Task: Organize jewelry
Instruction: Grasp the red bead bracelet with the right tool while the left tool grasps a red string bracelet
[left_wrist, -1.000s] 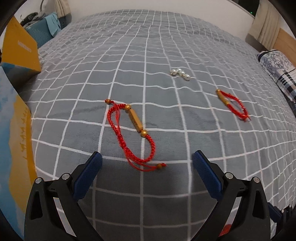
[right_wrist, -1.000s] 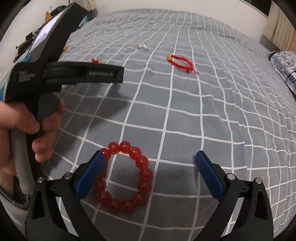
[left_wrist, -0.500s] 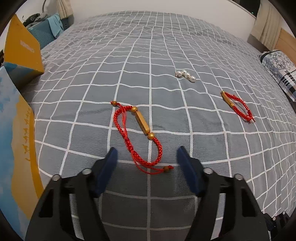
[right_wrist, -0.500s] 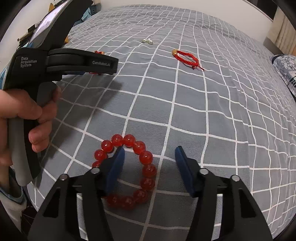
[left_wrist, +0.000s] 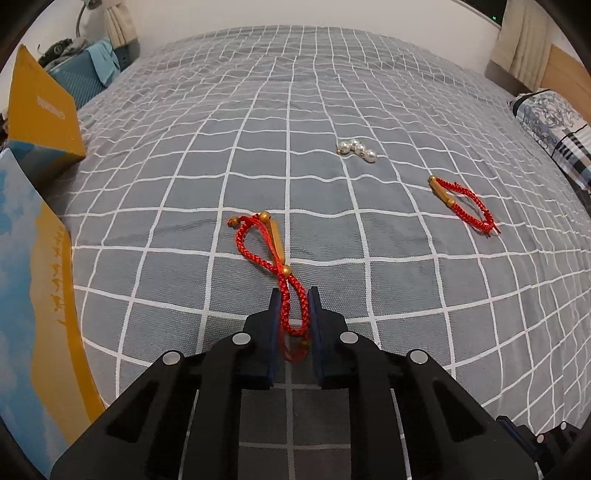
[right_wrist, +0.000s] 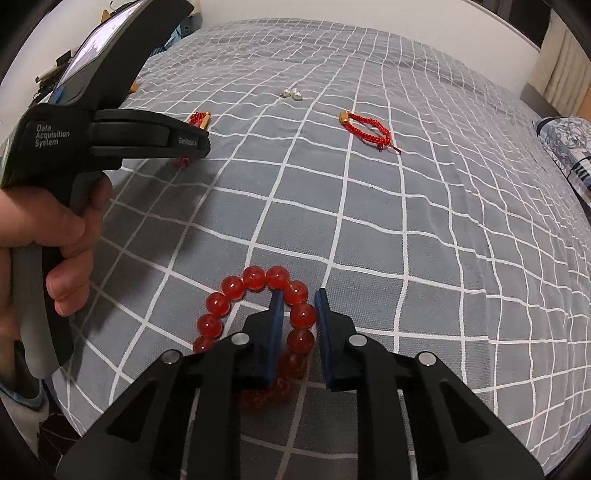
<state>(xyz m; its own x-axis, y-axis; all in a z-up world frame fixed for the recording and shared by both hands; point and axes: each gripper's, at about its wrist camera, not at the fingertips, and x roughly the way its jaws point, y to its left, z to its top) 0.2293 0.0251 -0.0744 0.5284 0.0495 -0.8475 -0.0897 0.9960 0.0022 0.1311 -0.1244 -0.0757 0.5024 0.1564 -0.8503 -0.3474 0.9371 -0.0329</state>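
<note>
Left wrist view: my left tongs (left_wrist: 292, 301) have just been closing and now pinch the red cord bracelet (left_wrist: 275, 266) on the bed (left_wrist: 184, 177). Right wrist view: my right tongs (right_wrist: 299, 306) have just been closing and grip the red bead bracelet (right_wrist: 258, 314) between their tips.

Grey white-checked bedspread (left_wrist: 369, 92), white wall (left_wrist: 295, 11), wooden headboard (left_wrist: 565, 74).

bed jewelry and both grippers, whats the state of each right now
left gripper: shut on near red cord bracelet
right gripper: shut on red bead bracelet
far red cord bracelet: lying loose
pearls: lying loose
</note>
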